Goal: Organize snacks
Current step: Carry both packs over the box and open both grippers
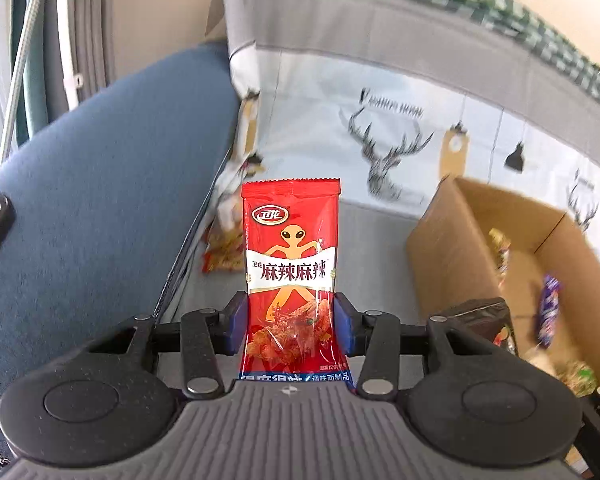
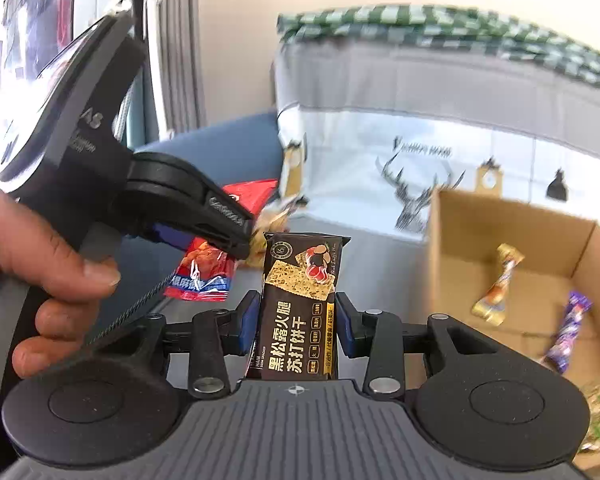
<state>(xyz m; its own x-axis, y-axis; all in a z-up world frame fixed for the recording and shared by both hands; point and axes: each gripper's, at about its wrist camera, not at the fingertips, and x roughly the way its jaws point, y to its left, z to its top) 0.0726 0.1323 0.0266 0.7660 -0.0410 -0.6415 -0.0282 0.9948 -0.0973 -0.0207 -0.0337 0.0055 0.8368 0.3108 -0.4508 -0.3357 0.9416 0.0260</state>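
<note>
Glossy red snack pkt (image 1: pixel 292 276) is clamped upright in left gripper (image 1: pixel 292 326); dark rectangular cracker pkt (image 2: pixel 298 308) is clamped in right gripper (image 2: pixel 296 326).

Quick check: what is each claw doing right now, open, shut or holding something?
Left claw: shut on the red snack packet.
Right claw: shut on the black cracker packet.

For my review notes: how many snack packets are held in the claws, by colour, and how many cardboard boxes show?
Red packet, in the left claw: 1
Dark brown packet, in the right claw: 1
Cardboard box: 1
Total: 3
</note>
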